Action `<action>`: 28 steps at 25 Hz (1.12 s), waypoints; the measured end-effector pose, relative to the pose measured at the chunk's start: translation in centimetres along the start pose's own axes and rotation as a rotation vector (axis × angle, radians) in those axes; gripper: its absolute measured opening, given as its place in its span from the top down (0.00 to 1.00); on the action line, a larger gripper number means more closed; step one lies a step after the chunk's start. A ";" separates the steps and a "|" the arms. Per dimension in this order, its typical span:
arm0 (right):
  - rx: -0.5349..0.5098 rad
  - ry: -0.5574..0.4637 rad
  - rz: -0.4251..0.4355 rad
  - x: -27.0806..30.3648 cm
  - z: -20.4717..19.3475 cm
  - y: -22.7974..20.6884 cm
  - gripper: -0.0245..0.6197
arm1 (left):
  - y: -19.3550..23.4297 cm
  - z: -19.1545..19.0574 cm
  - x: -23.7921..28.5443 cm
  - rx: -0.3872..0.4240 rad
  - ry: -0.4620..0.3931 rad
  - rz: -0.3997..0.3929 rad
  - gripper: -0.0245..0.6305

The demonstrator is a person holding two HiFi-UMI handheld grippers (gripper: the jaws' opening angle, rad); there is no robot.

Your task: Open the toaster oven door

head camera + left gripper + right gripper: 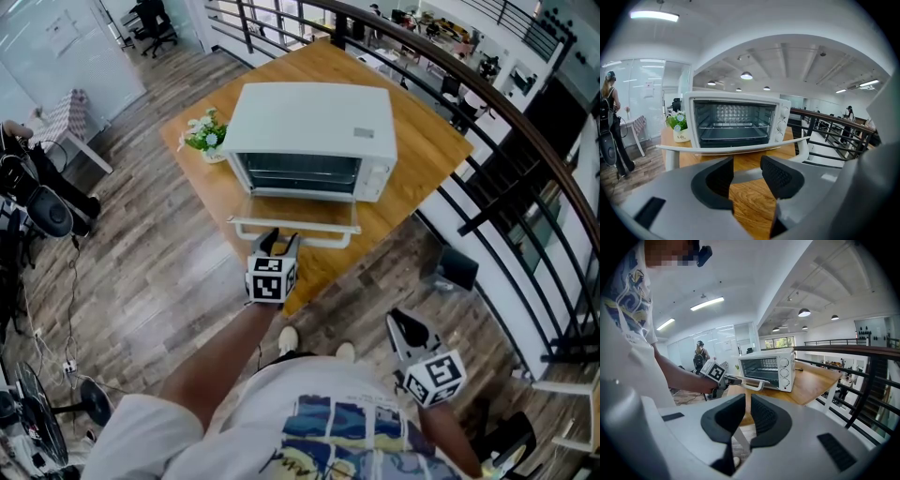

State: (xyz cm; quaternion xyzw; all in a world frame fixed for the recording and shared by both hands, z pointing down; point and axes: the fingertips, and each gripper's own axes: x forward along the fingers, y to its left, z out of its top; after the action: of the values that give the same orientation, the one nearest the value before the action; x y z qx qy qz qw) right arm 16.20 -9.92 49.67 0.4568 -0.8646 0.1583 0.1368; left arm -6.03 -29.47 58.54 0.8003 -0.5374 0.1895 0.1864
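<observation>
A white toaster oven [309,122] stands on a wooden table [424,141]. Its glass door [298,210] lies folded down flat, and the racks inside show in the left gripper view [733,124]. The white handle bar [292,236] runs along the door's front edge. My left gripper [279,241] is right at that handle, open; in its own view the bar [746,175] shows through the gap between the jaws [746,169]. My right gripper [405,326] hangs low beside the person's body, away from the oven, its jaws [746,414] together on nothing.
A small pot of flowers [208,135] sits at the oven's left on the table. A dark railing [511,131] curves along the right, close to the table. Office chairs and a fan [52,211] stand on the wood floor at the left. A person [609,122] stands far left.
</observation>
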 end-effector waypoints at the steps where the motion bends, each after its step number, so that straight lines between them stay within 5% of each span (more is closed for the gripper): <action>1: 0.000 0.001 -0.002 0.0 0.0 -0.1 0.90 | 0.0 -0.2 0.1 -0.001 0.001 0.000 0.70; 28: -0.003 0.058 -0.015 0.6 -1.2 0.3 0.90 | -0.1 -5.4 1.0 -0.007 0.034 0.002 0.69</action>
State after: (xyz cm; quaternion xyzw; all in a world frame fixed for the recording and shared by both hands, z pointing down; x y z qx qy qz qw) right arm 15.74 -9.71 50.91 0.4583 -0.8570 0.1690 0.1638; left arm -6.16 -27.59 63.65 0.7959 -0.5354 0.2014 0.1983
